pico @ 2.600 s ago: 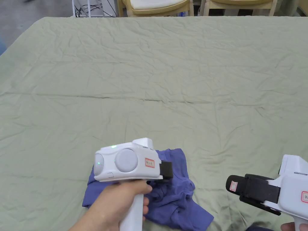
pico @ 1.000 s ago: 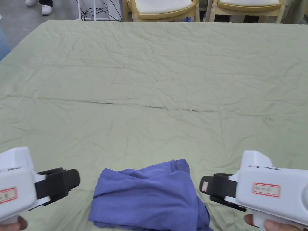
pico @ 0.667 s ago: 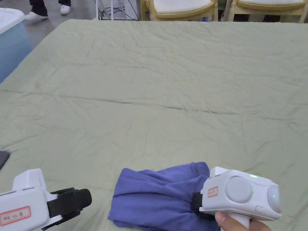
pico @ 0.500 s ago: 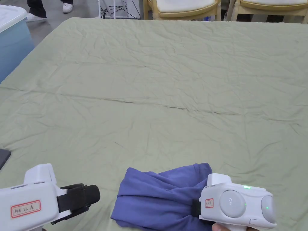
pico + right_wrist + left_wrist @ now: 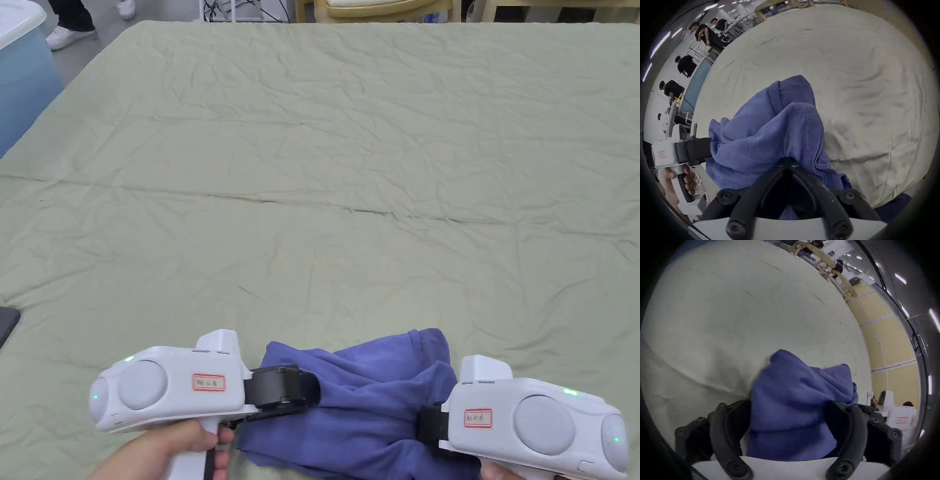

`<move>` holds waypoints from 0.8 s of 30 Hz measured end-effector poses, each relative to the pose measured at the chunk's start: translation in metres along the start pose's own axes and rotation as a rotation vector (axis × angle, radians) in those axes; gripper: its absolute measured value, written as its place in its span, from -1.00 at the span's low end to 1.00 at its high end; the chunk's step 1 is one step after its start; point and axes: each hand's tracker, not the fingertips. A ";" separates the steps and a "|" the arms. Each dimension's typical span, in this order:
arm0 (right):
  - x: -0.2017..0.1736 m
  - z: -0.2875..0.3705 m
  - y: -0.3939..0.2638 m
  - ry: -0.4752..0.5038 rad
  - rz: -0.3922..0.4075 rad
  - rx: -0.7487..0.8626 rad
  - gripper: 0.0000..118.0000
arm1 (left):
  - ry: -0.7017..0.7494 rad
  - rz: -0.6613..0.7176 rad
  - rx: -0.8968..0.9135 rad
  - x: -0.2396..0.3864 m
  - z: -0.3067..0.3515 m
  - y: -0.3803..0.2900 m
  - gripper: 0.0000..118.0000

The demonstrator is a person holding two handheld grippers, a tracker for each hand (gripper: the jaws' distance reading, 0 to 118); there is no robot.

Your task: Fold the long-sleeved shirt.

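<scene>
Red-framed labels, writing illegible

The big green surface (image 5: 350,156) lies bare ahead and to both sides, so a claw can pass there. Near the front edge the bunched blue shirt (image 5: 369,400) is in the way. A blue bin (image 5: 22,75) stands off the left edge.
</scene>
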 end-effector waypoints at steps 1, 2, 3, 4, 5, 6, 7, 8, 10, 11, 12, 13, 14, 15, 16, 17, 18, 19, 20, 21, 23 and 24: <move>0.000 0.000 0.000 0.001 0.001 0.000 -0.95 | 0.048 -0.038 0.029 0.004 -0.002 -0.002 0.56; 0.000 0.000 0.001 0.001 -0.002 -0.002 -0.95 | 0.060 -0.083 0.042 0.018 0.009 -0.004 0.50; 0.000 -0.001 0.003 0.001 -0.005 -0.005 -0.95 | 0.098 -0.136 0.048 0.024 0.012 -0.005 0.17; -0.001 0.000 0.004 0.003 -0.011 -0.009 -0.95 | 0.118 -0.156 0.050 0.027 0.013 -0.006 -0.83; -0.002 0.002 0.005 0.004 -0.027 -0.017 -0.95 | 0.076 -0.117 0.045 0.027 0.017 -0.008 -0.81; -0.004 0.005 0.006 -0.007 -0.036 -0.021 -0.95 | 0.051 -0.104 0.041 0.055 0.041 -0.016 -0.81; -0.009 0.008 0.006 -0.013 -0.036 -0.023 -0.95 | 0.054 -0.133 0.050 0.063 0.049 -0.021 -0.81; -0.016 0.014 0.006 -0.026 -0.018 -0.015 -0.95 | 0.075 -0.173 0.079 0.069 0.058 -0.025 -0.81; -0.036 0.028 0.002 -0.047 0.048 0.065 -0.95 | 0.070 -0.138 0.118 0.048 0.071 -0.014 -0.82; -0.048 0.035 -0.002 -0.028 0.057 0.112 -0.95 | 0.024 -0.088 0.133 0.040 0.085 -0.008 -0.82; -0.060 0.040 -0.004 0.009 0.070 0.127 -0.95 | -0.037 -0.042 0.134 0.032 0.098 -0.001 -0.83; -0.071 0.042 -0.004 0.053 0.076 0.124 -0.95 | -0.088 -0.004 0.130 0.024 0.111 0.004 -0.83; -0.083 0.044 -0.004 0.100 0.067 0.120 -0.95 | -0.089 0.002 0.144 0.005 0.117 0.014 -0.83; -0.094 0.045 -0.006 0.141 0.053 0.120 -0.95 | -0.047 -0.024 0.154 -0.002 0.130 0.021 -0.83; -0.106 0.045 -0.008 0.176 0.051 0.124 -0.95 | 0.032 -0.058 0.190 -0.011 0.146 0.029 -0.83; -0.119 0.045 -0.011 0.197 0.066 0.129 -0.95 | 0.105 -0.073 0.228 -0.023 0.161 0.037 -0.83; -0.134 0.044 -0.014 0.221 0.106 0.124 -0.95 | 0.145 -0.070 0.246 -0.028 0.171 0.033 -0.83; -0.146 0.042 -0.016 0.257 0.142 0.116 -0.95 | 0.180 -0.049 0.260 -0.044 0.186 0.041 -0.83; -0.158 0.040 -0.017 0.285 0.151 0.109 -0.95 | 0.209 -0.028 0.262 -0.059 0.199 0.048 -0.83; -0.168 0.039 -0.019 0.290 0.143 0.102 -0.95 | 0.236 -0.020 0.258 -0.073 0.210 0.054 -0.83; -0.188 0.036 -0.021 0.313 0.154 0.097 -0.95 | 0.355 -0.023 0.247 -0.103 0.225 0.061 -0.83; -0.197 0.035 -0.022 0.322 0.163 0.093 -0.95 | 0.393 0.000 0.239 -0.118 0.231 0.067 -0.83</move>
